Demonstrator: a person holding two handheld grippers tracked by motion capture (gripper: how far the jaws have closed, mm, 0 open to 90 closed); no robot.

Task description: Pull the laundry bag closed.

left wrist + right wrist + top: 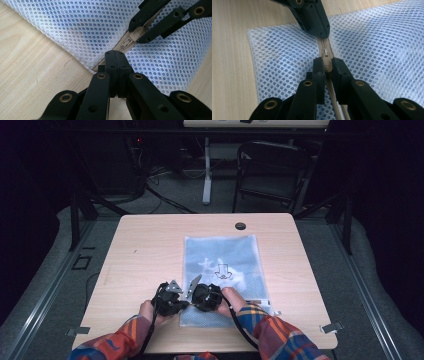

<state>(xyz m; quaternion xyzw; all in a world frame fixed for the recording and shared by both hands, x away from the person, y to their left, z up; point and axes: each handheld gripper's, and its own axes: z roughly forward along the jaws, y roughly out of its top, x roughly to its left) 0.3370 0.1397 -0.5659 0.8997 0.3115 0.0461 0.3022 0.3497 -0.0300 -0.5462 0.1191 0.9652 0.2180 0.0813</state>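
At the near edge of the table (150, 250), a person in a plaid shirt works two hand-held tools on a white mesh zip bag (222, 265) lying flat near the middle of the surface, its zippered end toward them. The left claw (115, 53) is clamped tight on the end of the beige zipper (125, 45) at the bag's corner, seemingly to anchor the fabric so it cannot bunch or slide. Just beyond it, the right claw (326, 62) pinches the zipper's pull tab (326, 61) between its jaws, placed, by the look of it, to draw the slider (325, 53) along the track while the other end is held taut. The two claws sit close together, almost nose to nose over the zipper. The bag's printed face, with an arrow mark, stretches away toward the table's far side, where a cable port (240, 226) is set, and an empty chair (270, 170) stands in the dim room behind.
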